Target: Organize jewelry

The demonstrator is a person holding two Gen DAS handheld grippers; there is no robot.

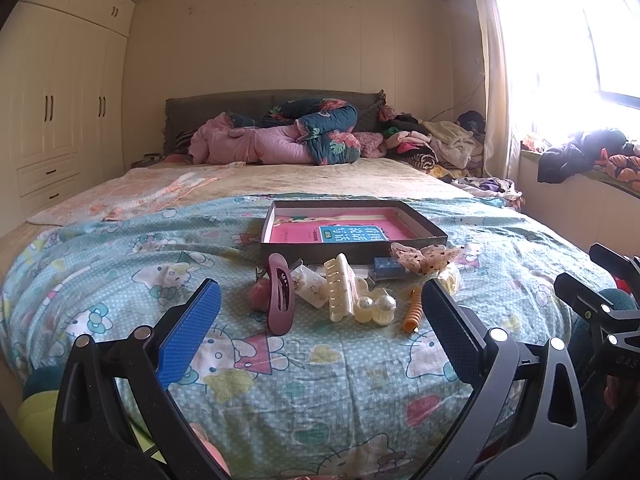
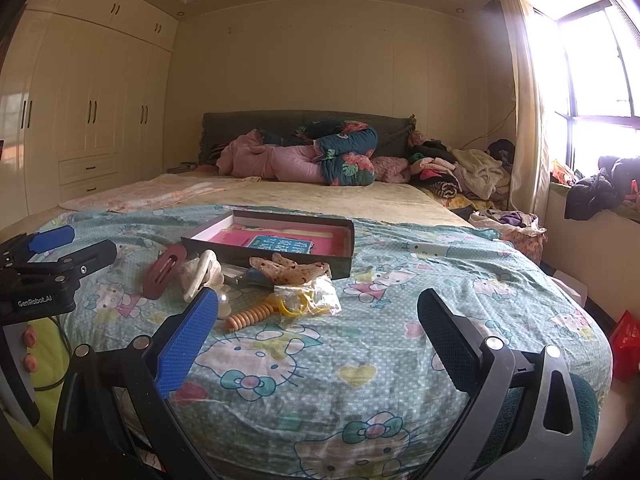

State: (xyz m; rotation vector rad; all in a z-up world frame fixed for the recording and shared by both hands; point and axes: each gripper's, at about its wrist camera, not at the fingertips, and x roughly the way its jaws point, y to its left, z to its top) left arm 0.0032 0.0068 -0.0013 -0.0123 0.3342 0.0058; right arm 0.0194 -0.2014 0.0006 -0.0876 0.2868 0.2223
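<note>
Your left tool (image 1: 320, 336) is spread wide with nothing between its blue-padded fingers (image 1: 192, 332), held low over the foot of a bed (image 1: 320, 392) covered in a teal cartoon-cat sheet. Your right tool (image 2: 316, 336) is likewise released and empty, beside it on the right.

Just ahead of the left tool, a small heap of hair accessories lies on the sheet: a long mauve hair clip (image 1: 280, 300), a cream claw clip (image 1: 340, 292) beside it, a pearl-like piece (image 1: 376, 308) touching the claw clip, and an orange spiral hair tie (image 1: 414, 312) near the right finger. Further back sit a dotted fabric scrunchie (image 1: 424, 258) and a small blue box (image 1: 386, 268). From the right wrist view, a clear bag with yellow rings (image 2: 304, 300) lies next to the spiral tie.

Behind the heap, touching its far edge, is a shallow dark tray (image 1: 352, 244) holding a pink book. Beyond it, rumpled quilts and clothes pile against the headboard.
</note>
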